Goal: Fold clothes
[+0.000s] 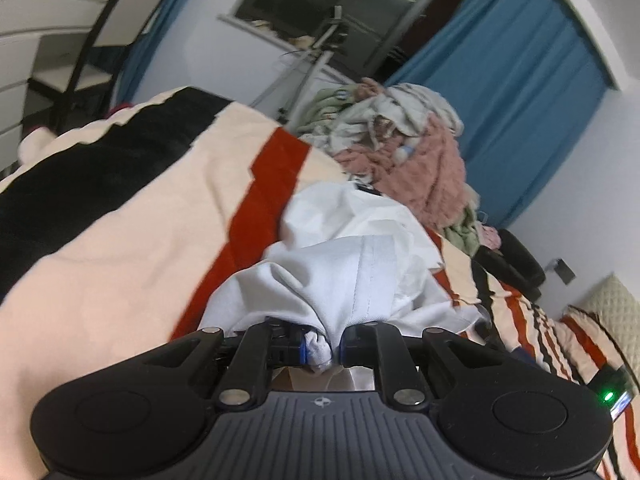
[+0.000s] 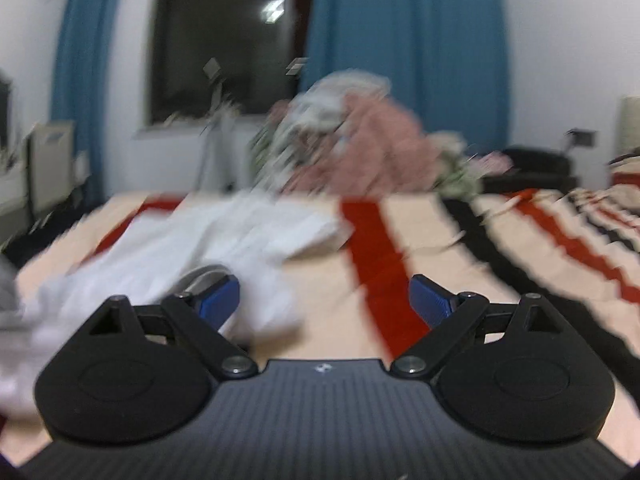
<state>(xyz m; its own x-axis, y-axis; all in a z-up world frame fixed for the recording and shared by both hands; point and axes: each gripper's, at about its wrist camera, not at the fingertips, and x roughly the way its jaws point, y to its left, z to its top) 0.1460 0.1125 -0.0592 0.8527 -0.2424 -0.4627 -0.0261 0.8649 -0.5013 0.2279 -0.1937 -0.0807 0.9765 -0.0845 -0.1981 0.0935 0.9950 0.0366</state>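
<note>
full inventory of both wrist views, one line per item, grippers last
white garment: 1, white, crumpled on the bed, one bunch pinched by the left gripper
blanket: 1, cream with red and black stripes, covering the bed
clothes pile: 1, pink, green and off-white, far edge of the bed
curtains: blue, beside the dark window
chair: 1, black frame, by the white desk
left gripper: 1, black, shut on the garment
right gripper: 1, black with blue pads, open, over the blanket

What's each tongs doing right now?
Left tongs: shut on the white garment.
Right tongs: open, nothing between the pads, garment beside its left finger.
</note>
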